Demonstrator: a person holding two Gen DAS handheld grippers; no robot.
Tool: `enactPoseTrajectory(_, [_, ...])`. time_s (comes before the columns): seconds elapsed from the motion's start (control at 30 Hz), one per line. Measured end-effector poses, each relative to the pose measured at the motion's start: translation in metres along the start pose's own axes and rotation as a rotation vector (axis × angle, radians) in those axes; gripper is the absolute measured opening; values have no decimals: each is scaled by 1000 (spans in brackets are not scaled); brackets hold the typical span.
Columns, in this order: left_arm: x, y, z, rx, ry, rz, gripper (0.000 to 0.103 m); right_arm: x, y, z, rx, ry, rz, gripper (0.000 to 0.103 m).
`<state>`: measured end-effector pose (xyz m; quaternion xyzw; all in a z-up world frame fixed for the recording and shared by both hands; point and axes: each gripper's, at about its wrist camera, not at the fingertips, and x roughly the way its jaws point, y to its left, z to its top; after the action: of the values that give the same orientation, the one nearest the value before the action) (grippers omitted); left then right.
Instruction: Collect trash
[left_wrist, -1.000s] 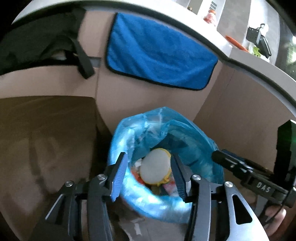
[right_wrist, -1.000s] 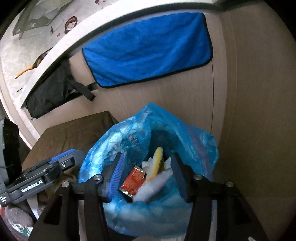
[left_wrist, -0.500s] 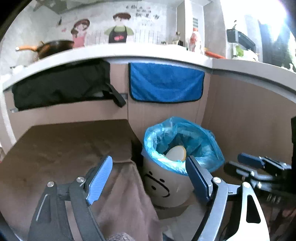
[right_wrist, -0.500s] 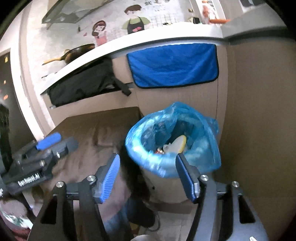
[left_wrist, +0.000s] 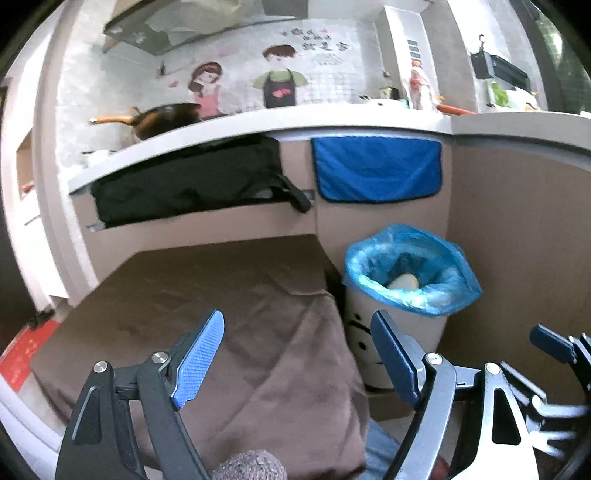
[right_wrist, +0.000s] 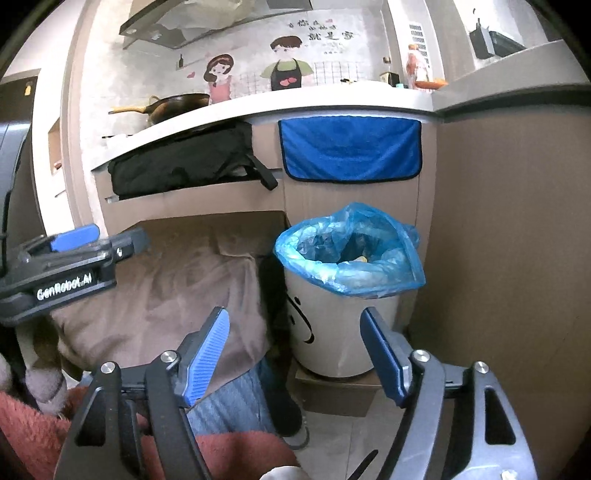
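A white trash bin (left_wrist: 402, 332) with a smiley face and a blue plastic liner (left_wrist: 436, 291) stands on the floor in the corner; it also shows in the right wrist view (right_wrist: 332, 328). A pale round piece of trash (left_wrist: 402, 282) lies inside. My left gripper (left_wrist: 299, 354) is open and empty, held back from the bin, above the brown cloth. My right gripper (right_wrist: 295, 350) is open and empty, in front of the bin. The left gripper's body (right_wrist: 66, 273) shows at the left of the right wrist view.
A low table under a brown cloth (left_wrist: 207, 306) stands left of the bin. A blue towel (left_wrist: 376, 170) and a black bag (left_wrist: 184, 181) hang under the counter (left_wrist: 258, 125). Cabinet panels (right_wrist: 509, 221) close the corner on the right. A cardboard base (right_wrist: 332, 391) lies under the bin.
Both grippers have pulled up and back from inside the bin's mouth and opened wider. The bin is now seen whole and farther away.
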<state>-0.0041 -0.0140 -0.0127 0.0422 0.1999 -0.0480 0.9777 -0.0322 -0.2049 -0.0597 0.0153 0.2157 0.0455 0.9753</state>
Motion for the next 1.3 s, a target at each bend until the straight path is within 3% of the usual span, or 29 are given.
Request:
enactPoseTrajectory(0.37, [-14, 14, -5, -34, -25, 65, 82, -9, 19, -7, -55, -37, -5, 71])
enactPoseTrajectory(1.3, [-16, 12, -6, -32, -26, 54, 82, -17, 16, -8, -25, -59, -21, 71])
